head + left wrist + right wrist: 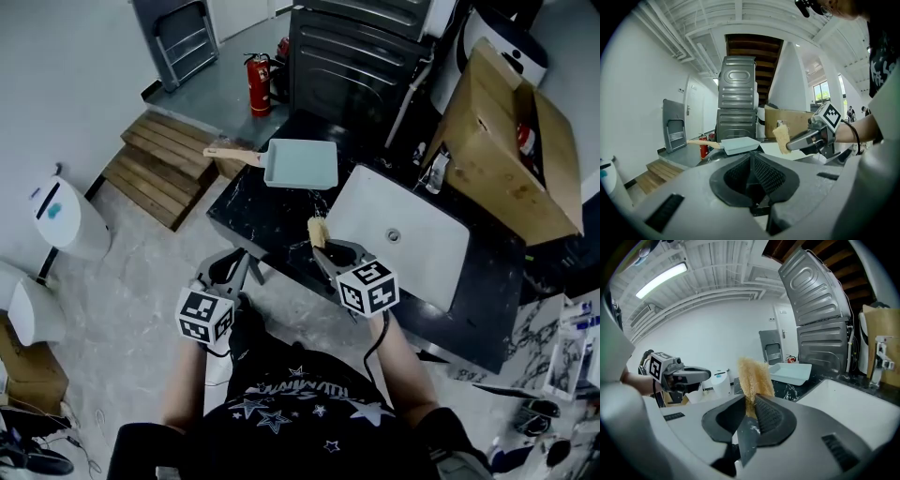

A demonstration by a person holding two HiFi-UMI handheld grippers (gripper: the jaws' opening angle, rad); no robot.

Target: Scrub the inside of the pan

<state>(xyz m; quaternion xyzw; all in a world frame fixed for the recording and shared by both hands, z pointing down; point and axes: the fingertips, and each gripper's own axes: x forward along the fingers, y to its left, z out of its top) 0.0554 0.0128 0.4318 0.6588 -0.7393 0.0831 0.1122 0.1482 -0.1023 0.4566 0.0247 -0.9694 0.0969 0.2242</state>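
Pan (302, 162), pale and square, sits on the black counter (272, 220) with its wooden handle (230, 153) reaching out past the counter's edge, and nothing is holding it. It lies ahead of the right gripper (752, 401) and a little to its right, well apart from it and beyond the tip of the straw-coloured scrubber (753, 376) that this gripper's jaws pinch by its lower end. The left gripper (752, 159) is clenched on nothing, and from it the pan is straight ahead, handle end nearest. The likely trouble is the loose pan: pressed by the scrubber with no hold on the handle, it could skate across the smooth stone or tip off the near edge, so the left jaws would probably need to part and take the handle first. The scrubber is tall and floppy above the pinch; how deep it sits between the pads is hard to judge, and a shallow bite might let it fold over or pull free under pressure.
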